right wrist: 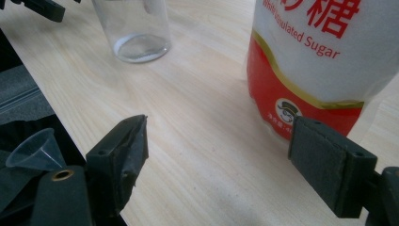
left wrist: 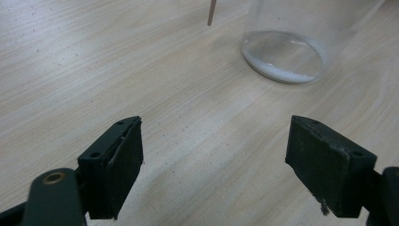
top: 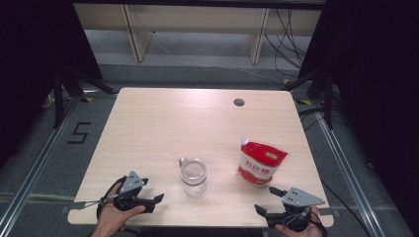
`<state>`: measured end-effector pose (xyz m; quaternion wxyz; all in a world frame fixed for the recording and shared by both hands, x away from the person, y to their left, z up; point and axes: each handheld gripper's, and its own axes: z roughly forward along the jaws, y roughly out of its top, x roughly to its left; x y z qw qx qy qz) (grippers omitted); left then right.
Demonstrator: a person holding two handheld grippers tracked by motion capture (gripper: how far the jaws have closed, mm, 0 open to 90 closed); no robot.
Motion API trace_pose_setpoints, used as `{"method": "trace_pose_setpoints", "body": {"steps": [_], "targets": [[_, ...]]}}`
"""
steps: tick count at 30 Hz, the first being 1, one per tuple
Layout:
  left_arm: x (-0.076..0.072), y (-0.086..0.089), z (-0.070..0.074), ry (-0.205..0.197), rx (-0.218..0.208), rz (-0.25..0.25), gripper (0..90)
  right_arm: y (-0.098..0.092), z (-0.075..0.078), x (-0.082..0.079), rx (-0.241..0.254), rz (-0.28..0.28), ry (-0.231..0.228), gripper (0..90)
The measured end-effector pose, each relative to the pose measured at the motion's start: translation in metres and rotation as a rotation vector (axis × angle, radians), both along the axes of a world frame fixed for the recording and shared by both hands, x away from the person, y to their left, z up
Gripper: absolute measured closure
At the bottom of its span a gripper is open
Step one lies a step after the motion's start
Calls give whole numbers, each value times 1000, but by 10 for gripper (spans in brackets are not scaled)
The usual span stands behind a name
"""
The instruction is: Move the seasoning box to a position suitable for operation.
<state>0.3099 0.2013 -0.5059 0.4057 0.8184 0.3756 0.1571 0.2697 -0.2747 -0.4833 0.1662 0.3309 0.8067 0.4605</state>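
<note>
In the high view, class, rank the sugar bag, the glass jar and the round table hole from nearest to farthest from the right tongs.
1. Sugar bag: just beyond the right tongs.
2. Glass jar: to their left, mid-table.
3. Round table hole: near the far edge.

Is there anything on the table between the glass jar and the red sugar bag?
No, just bare wooden table lies between the glass jar and the sugar bag; the high view shows it.
</note>
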Motion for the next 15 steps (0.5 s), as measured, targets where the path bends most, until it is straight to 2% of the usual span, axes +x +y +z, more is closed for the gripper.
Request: {"method": "trace_pose_setpoints", "body": {"steps": [2,3,4,5,6,7,8,9,10,11,12,14,15], "targets": [[0,0,0,5,-1,5,194,0,0,-1,4,0,11,214],[0,-1,0,6,-2,7,194,0,0,0,0,2,-1,214],[0,-1,0,18,-5,15,195,1,0,-1,3,1,15,214],[1,-4,-1,6,-36,31,197,1,0,-1,2,-1,7,214],[1,-2,0,7,-7,22,200,1,0,0,-1,1,0,214],[2,-3,1,-2,0,13,203,1,0,0,-1,7,0,214],[4,-3,1,-9,4,12,207,1,0,0,-1,8,1,214],[5,-5,1,-11,-17,17,230,1,0,0,0,1,3,214],[8,-4,3,-8,12,-6,278,2,0,0,6,5,22,214],[10,-4,4,-13,9,-2,300,1,0,0,0,8,1,214],[11,-6,4,-9,1,12,288,2,1,-2,4,-15,17,214],[16,-8,4,-14,-3,27,289,2,2,-2,7,-11,12,214],[20,-6,6,-18,20,7,290,2,1,-1,5,-10,8,214]]}}
